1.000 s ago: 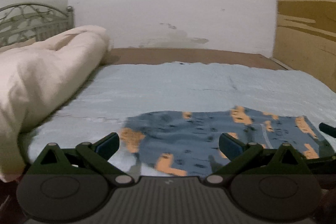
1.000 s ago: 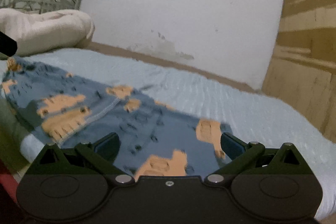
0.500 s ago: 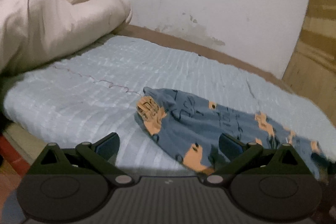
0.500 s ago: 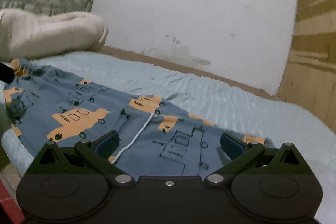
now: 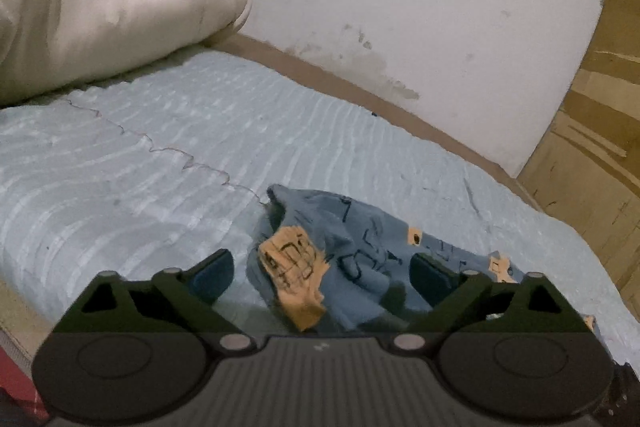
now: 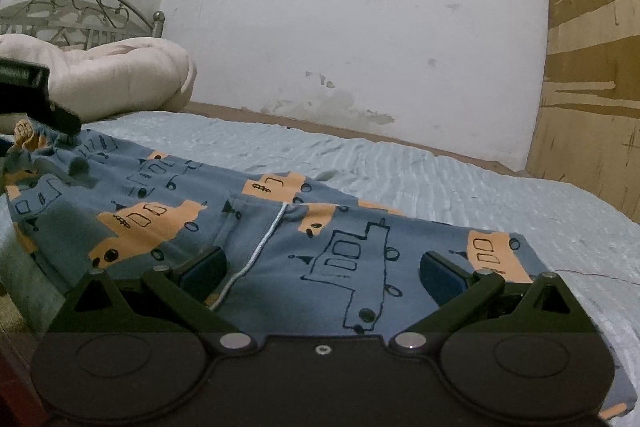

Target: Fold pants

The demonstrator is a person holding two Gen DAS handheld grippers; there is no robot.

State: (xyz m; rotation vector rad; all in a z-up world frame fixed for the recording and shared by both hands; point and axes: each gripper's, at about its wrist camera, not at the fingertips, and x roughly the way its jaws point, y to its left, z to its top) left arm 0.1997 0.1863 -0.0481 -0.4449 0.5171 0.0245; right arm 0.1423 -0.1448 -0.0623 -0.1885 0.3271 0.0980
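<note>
Blue printed pants point(image 6: 248, 227) lie on the bed's pale sheet point(image 5: 120, 167), lower centre; left gripper point(image 5: 322, 273) closing around the bunched cuff, pads not pressing; right gripper point(image 6: 322, 269) wide, empty, over waistband.

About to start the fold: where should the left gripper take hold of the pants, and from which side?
Grip the bunched end of the pants between the closing jaws of the left gripper, coming in low from the bed's near edge. That end is rumpled and raised off the bedsheet; the rest lies flat.
</note>
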